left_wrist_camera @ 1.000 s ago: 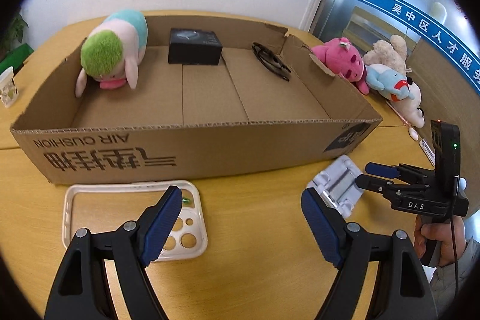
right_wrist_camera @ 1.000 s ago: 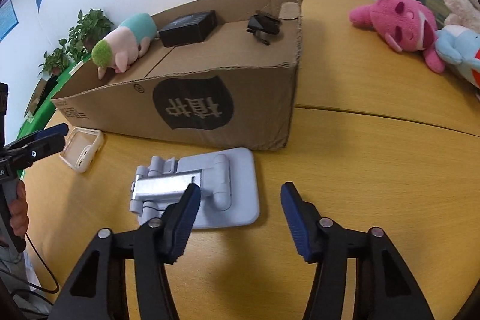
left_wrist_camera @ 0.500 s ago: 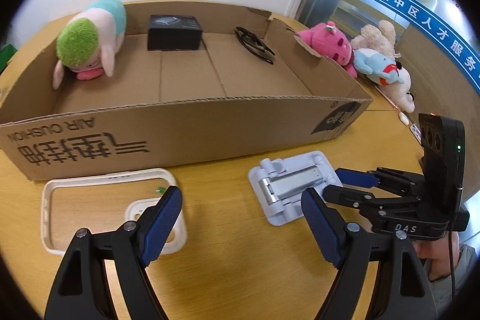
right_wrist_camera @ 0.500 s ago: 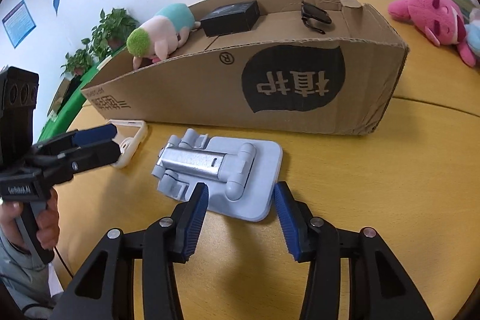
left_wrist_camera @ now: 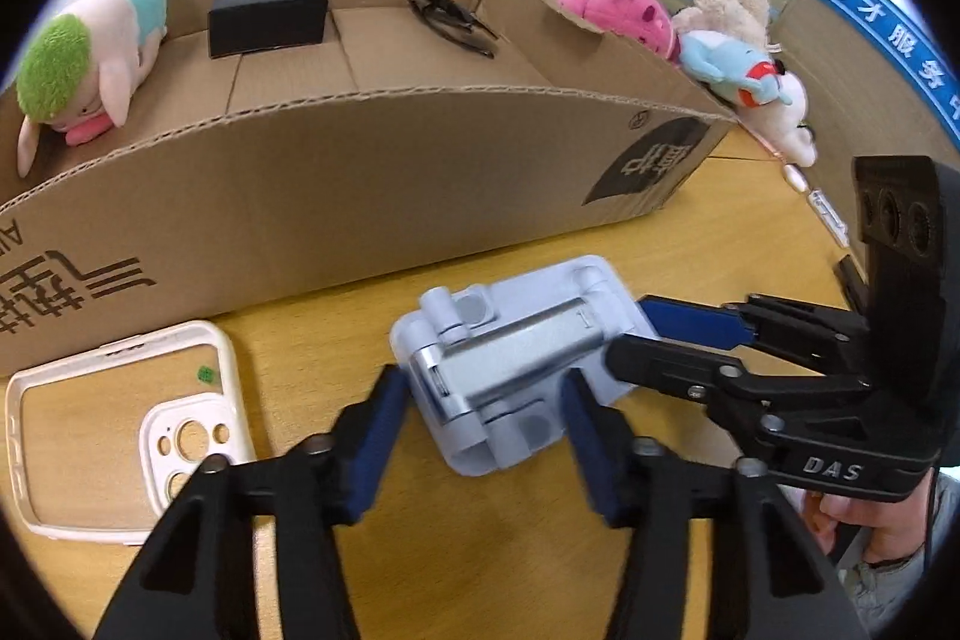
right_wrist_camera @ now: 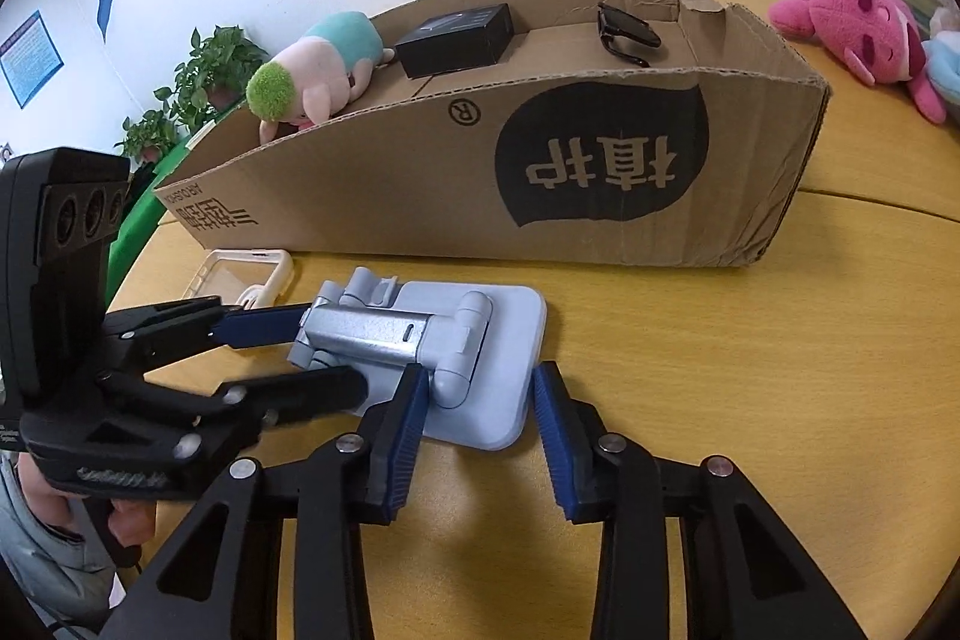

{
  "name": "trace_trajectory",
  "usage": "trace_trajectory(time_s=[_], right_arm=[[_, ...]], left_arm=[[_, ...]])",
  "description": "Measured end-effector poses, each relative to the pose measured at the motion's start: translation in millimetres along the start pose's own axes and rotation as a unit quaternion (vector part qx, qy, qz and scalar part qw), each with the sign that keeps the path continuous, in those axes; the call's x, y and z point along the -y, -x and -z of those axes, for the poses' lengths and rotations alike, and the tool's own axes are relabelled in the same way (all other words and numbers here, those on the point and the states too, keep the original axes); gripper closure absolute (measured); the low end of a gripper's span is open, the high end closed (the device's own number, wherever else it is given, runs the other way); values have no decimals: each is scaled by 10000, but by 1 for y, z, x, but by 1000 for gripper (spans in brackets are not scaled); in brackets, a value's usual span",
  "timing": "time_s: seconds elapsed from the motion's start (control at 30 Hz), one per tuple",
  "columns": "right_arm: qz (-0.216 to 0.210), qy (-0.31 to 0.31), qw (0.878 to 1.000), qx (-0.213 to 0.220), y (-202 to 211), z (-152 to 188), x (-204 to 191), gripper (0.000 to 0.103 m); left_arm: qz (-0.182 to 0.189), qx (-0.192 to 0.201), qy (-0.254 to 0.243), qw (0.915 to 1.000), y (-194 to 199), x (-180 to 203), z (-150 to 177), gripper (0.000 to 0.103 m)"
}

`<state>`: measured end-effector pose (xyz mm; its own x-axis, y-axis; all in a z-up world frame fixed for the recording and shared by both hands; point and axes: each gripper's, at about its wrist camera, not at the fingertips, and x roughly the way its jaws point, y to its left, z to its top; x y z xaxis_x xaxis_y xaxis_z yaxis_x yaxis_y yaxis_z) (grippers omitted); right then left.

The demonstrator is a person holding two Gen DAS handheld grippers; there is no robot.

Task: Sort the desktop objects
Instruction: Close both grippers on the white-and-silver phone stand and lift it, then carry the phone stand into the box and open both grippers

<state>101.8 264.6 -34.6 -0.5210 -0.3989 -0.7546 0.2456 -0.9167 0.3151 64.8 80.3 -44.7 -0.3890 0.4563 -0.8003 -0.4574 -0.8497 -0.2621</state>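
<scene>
A pale blue folding phone stand lies flat on the wooden table in front of the cardboard box; it also shows in the right wrist view. My left gripper is open, its blue pads on either side of the stand's near end. My right gripper is open and straddles the stand's base from the other side; its fingers show in the left wrist view. A white phone case lies to the left.
The box holds a green-haired plush, a black box and sunglasses. Pink and blue plush toys lie beyond the box's right end. Potted plants stand far left.
Both grippers moved in onto the phone stand from opposite sides. Their jaws narrowed and now straddle it. The stand itself has stayed in place.
</scene>
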Motion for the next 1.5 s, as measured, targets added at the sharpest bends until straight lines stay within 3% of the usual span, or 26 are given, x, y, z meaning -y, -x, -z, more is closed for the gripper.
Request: trace_trajectory(time_s=[0.2, 0.3, 0.53, 0.73, 1.03, 1.27, 1.5], right_arm=[[-19, -13, 10000, 12, 0, 1, -1, 68], [-16, -39, 10000, 50, 0, 1, 0, 68], [-100, -1, 9998, 144, 3, 1, -8, 69], [-12, 123, 9983, 573, 33, -9, -21, 69], [91, 475, 9883, 1443, 82, -56, -53, 69], [-153, 766, 9831, 1658, 60, -108, -91, 69], [-522, 863, 9850, 1401, 1, -141, -129, 69]], left_arm=[[144, 67, 94, 9998, 4, -8, 4, 59], [58, 112, -4, 9999, 9, -7, 7, 71], [160, 334, 226, 9991, 22, -17, 11, 74], [171, 866, 96, 9961, 56, -2, -4, 74], [46, 1695, -128, 9854, 109, -2, -50, 74], [-294, 2082, 70, 9776, 140, -45, -74, 74], [-701, 1872, 466, 9787, 141, -112, -77, 74]])
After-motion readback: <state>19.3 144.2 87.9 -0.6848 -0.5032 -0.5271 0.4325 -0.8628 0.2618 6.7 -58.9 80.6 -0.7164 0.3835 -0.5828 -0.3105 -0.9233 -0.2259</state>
